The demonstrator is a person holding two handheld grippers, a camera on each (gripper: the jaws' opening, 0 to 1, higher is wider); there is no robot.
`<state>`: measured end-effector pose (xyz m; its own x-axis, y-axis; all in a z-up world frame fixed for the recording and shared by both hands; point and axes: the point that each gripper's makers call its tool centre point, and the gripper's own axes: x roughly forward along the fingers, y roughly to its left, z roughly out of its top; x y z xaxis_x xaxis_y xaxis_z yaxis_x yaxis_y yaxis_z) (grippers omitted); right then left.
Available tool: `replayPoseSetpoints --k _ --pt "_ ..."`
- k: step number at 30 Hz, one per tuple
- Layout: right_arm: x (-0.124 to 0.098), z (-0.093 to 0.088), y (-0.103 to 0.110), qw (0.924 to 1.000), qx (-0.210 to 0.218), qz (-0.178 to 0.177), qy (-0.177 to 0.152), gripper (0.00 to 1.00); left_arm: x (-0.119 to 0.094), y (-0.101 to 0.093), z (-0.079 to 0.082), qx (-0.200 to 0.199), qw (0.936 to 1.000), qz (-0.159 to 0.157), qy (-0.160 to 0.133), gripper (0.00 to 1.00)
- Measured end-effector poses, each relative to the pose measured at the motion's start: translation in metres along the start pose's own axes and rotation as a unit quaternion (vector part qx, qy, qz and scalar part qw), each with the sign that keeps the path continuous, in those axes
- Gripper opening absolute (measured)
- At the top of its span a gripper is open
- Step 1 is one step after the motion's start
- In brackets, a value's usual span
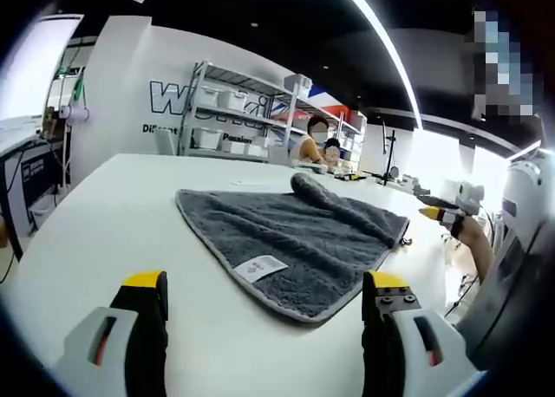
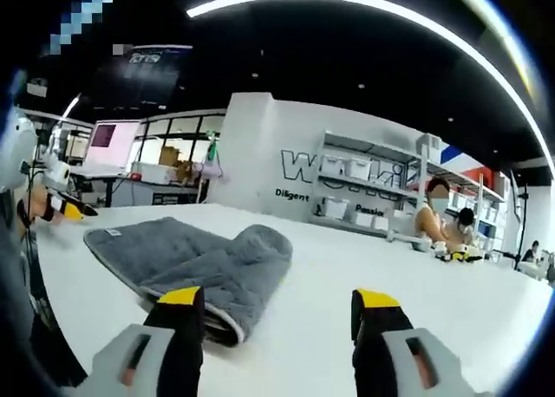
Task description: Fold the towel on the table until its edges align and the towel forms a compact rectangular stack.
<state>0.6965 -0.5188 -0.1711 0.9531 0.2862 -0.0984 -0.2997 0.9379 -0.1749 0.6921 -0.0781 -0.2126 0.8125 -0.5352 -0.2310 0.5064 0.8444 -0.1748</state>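
The grey terry towel (image 1: 295,241) w/ pale stitched edging lies on the white table (image 1: 104,224), partly folded; one end is rolled over on itself into a soft hump, the rest spread flat, a small white label (image 1: 260,267) near the flat corner that points toward the left gripper (image 1: 264,315). That gripper's jaws stand wide apart, nothing between them, hovering just short of that corner; not touching the towel.

The right gripper (image 2: 279,323) is also wide open and empty; in the right gripper view its left jaw sits just beside the rolled end of the towel (image 2: 199,263), whether touching I can't tell. Beyond the towel from here, the yellow tip of the other gripper (image 2: 69,211) shows.

Risks, as I judge them: the fold isn't square yet; the hump is bulky and slack, so a pinch there could catch only the top layer and peel it back, undoing the fold; if the left side grabs the corner and the right grabs mid-roll, the two pulls won't be parallel and the edges will land skewed; terry is floppy and may slide on the smooth tabletop, dragging the whole piece rather than folding it; lifting too high lets the free layer drop open.

Shelving w/ white bins (image 1: 225,111) stands well behind the towel, people seated near it.
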Motion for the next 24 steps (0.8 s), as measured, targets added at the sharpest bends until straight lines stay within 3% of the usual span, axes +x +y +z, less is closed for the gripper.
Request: replayPoseSetpoints --k 5,10,24 --pt "0.0 -0.019 -0.004 0.9991 0.025 -0.013 0.033 0.82 -0.001 0.001 0.001 0.002 1.0 0.001 0.0 0.98" --pt "-0.001 -0.026 -0.002 0.9979 0.048 -0.011 0.043 0.86 -0.003 0.003 0.001 0.001 1.0 0.004 0.0 0.98" --pt "-0.001 -0.031 0.005 0.9967 0.061 -0.003 0.053 0.99 -0.003 0.002 -0.001 -0.001 1.0 0.002 -0.001 0.98"
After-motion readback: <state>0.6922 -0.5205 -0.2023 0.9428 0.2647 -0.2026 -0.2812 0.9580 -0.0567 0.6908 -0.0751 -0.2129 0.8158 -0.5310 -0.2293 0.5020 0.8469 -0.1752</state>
